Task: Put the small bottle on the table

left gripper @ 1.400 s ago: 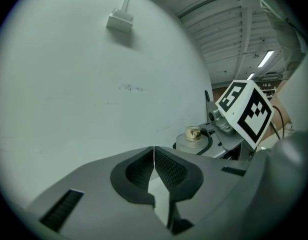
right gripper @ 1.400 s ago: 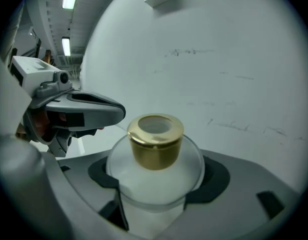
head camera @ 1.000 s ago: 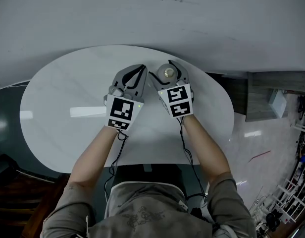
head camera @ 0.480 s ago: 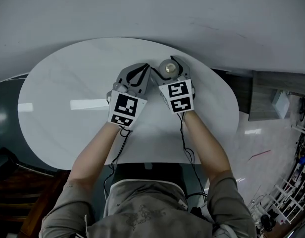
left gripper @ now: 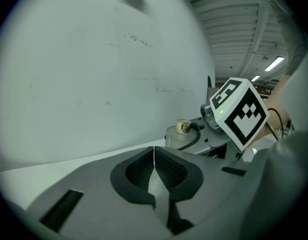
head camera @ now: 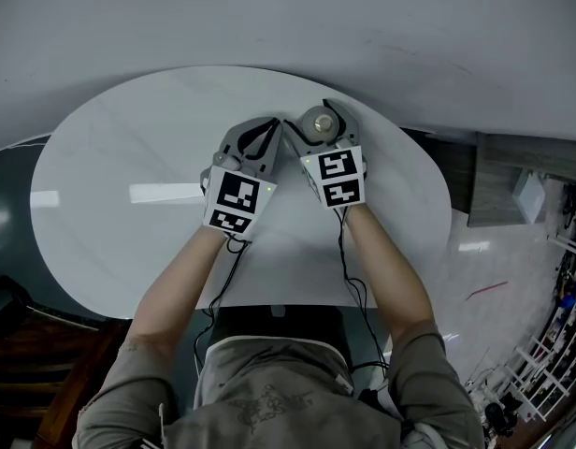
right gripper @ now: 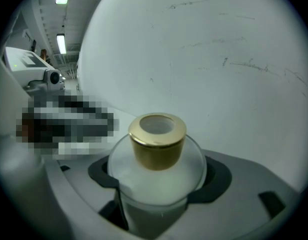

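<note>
R gripper (head camera: 318, 120): jaws pinch the small bottle (right gripper: 156, 176) round its frosted belly. Bottle upright, gold cap (right gripper: 157, 140) on top. It sits over the far part of the white oval desk (head camera: 120, 166), close to the grey wall (left gripper: 94, 59); can't tell if the base touches the desk. L gripper (left gripper: 154, 165): jaws pressed together, nothing btwn them. It's just beside the R gripper, on its left, tips angled toward the bottle. Person's forearms (head camera: 180, 293) reach in from the near side.
</note>
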Demonstrator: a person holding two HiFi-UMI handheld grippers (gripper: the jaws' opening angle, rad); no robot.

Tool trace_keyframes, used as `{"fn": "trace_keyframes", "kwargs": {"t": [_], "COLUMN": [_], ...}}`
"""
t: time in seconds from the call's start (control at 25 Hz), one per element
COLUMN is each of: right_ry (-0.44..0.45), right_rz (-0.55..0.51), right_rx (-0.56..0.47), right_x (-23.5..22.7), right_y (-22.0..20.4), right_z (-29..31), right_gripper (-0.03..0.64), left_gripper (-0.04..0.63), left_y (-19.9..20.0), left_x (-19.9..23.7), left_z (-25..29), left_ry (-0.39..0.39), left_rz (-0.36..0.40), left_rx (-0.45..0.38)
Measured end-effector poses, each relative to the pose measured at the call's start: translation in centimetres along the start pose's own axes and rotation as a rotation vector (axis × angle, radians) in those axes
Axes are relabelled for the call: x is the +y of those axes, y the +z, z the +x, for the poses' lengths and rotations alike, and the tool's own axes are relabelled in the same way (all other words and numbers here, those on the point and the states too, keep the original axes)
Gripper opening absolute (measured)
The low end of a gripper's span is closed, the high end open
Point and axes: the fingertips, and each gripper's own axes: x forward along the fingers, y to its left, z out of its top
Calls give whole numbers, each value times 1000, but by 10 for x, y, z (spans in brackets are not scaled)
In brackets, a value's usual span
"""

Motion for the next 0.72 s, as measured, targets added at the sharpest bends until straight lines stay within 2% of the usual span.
{"fn": "trace_keyframes", "kwargs": {"t": [0.2,0.4,0.72], "right_ry": [5,-4,-5], "right_rz": [51,38,17], "right_rx": [30,45,-7], "right_x": [0,0,-4], "right_y": [-3,-2,31], "right_z": [1,-9,-45], "right_gripper": [350,351,351], "left_gripper": [20,20,20], "left_y": [-1,8,36], "left_x": [0,-3,-6], "left_z": [-2,-8,-28], "left_ry": [6,8,35], "left_rz": [2,19,53], "left_rx": [16,14,8]}}
